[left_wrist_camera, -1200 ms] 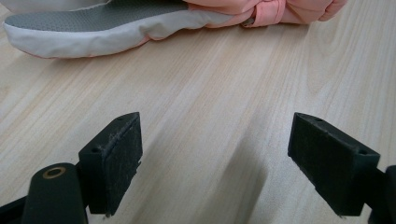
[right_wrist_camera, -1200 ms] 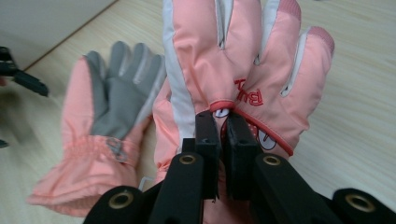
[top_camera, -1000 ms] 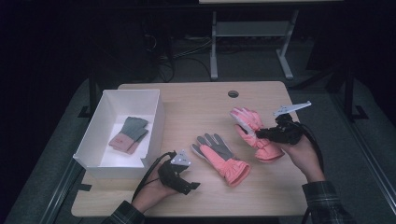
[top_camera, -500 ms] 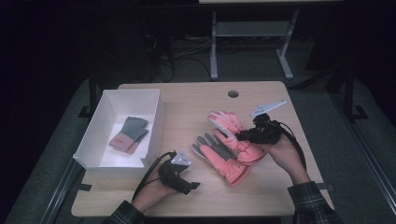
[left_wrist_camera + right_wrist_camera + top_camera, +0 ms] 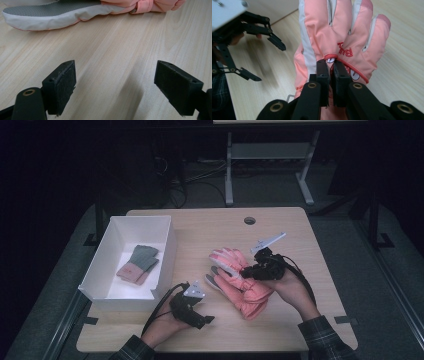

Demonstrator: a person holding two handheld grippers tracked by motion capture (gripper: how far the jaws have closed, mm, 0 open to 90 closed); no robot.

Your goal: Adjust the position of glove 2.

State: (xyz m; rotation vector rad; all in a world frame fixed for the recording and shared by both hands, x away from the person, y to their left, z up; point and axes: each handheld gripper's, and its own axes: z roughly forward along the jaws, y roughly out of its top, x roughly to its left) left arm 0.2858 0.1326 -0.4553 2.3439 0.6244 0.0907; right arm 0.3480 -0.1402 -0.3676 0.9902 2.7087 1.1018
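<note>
- Gloves first: 2 pink gloves sit near the middle of the wooden table (image 5: 310,320), 1 carried glove (image 5: 231,262) held over the other, and the lower glove (image 5: 250,297) lying flat with its grey palm up.
- Right gripper (image 5: 331,75) has its jaws pressed together on a fold of the carried glove's back, just below the red lettering; only a thin pinch of fabric sits between the pads.
- Left gripper (image 5: 115,82) rests low over bare wood with its jaws spread wide and nothing between them; the lower glove's grey-and-white edge (image 5: 55,12) lies just ahead of it.
- White box (image 5: 105,285) stands at the table's left side, well apart from the pink pair, with a smaller grey-and-pink pair (image 5: 137,265) lying inside.
- Likely aim (judging by the stacked position) is to lay the 2 gloves together as a pair.
- Risk 1: the pinch is shallow, so the padded fabric could slide out and the glove drop crooked across the lower one.
- Risk 2: the dangling cuff may drag over the lower glove and push it out of line.
- Risk 3: the left gripper, close by, could nudge the lower glove's edge if it closes in carelessly.
</note>
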